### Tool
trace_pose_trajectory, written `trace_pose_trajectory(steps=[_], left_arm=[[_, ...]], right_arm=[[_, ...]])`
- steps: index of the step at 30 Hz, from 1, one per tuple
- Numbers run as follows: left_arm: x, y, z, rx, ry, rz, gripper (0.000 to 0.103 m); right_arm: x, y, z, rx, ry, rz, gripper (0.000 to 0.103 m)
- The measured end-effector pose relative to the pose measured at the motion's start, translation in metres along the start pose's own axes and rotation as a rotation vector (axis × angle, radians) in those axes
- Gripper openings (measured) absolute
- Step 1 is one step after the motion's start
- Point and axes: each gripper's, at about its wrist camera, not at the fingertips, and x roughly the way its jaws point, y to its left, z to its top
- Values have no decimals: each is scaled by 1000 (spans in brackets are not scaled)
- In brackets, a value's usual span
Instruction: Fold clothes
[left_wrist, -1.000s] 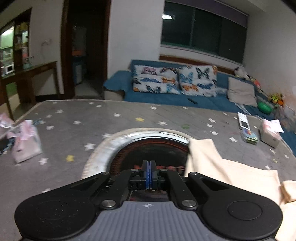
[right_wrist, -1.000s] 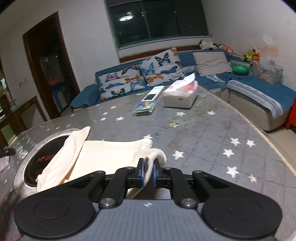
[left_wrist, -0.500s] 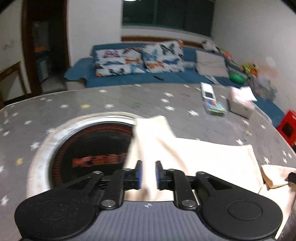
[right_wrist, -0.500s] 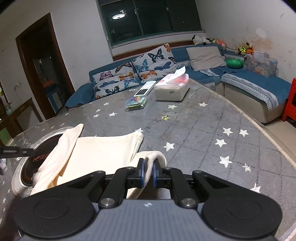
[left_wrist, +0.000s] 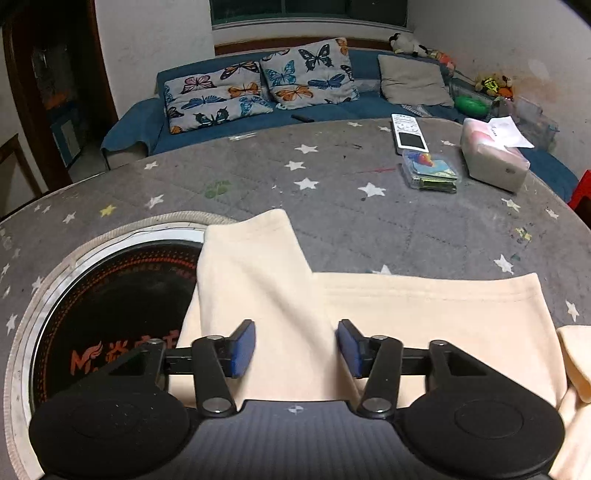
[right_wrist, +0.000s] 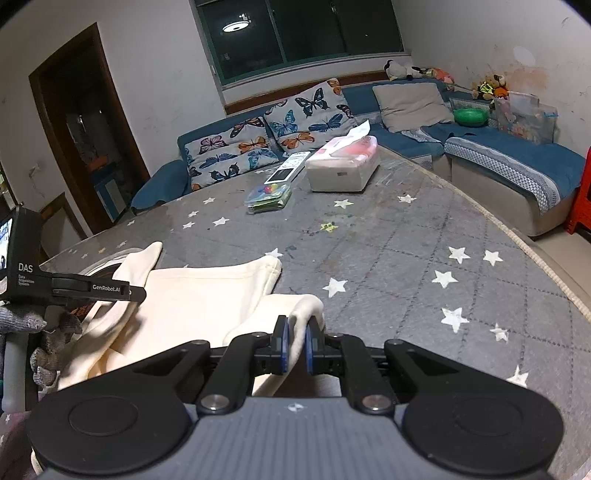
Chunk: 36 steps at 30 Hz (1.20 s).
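Cream garment (left_wrist: 424, 310) flat on grey table (left_wrist: 369, 229), one sleeve reaching away over black hob (left_wrist: 110, 314). Sleeve's long axis straight ahead between jaws of left gripper (left_wrist: 295, 349), opening, pads not yet on cloth. Right gripper (right_wrist: 295, 349) clamped on folded corner at garment's right end. Left hand nearer to sleeve.

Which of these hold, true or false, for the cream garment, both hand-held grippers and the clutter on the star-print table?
1. The right hand-held gripper is shut on a fold of the cream fabric garment. True.
2. The left hand-held gripper is clamped on the garment. False: its jaws are opening, with cloth lying between them.
3. The white remote control lies on the grey star-print table cover. True.
4. The pink-and-white tissue pack sits on the garment. False: it rests apart, on the cover.
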Motion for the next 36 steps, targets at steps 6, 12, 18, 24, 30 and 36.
trace_pose_trajectory(steps=[6,12,18,24,30,36], left_arm=[[-2,0,1,-3,-14,-22,9],[-14,7,-1,-31,-50,-28,3],[-46,33,-6,-107,-119,-16,2],[-95,79,-23,-219,-210,9,2],[-144,128,-62,-315,-268,69,2],[-180,167,-107,-419,-273,146,2]], right_arm=[[1,-1,0,2,1,-5,8],[-2,-3,-1,5,-8,-10,8],[-7,-2,-2,8,-19,-16,8],[-15,-2,-4,10,-34,-22,8],[-24,-3,-5,8,-52,-23,8],[-31,-4,-7,12,-63,-26,8]])
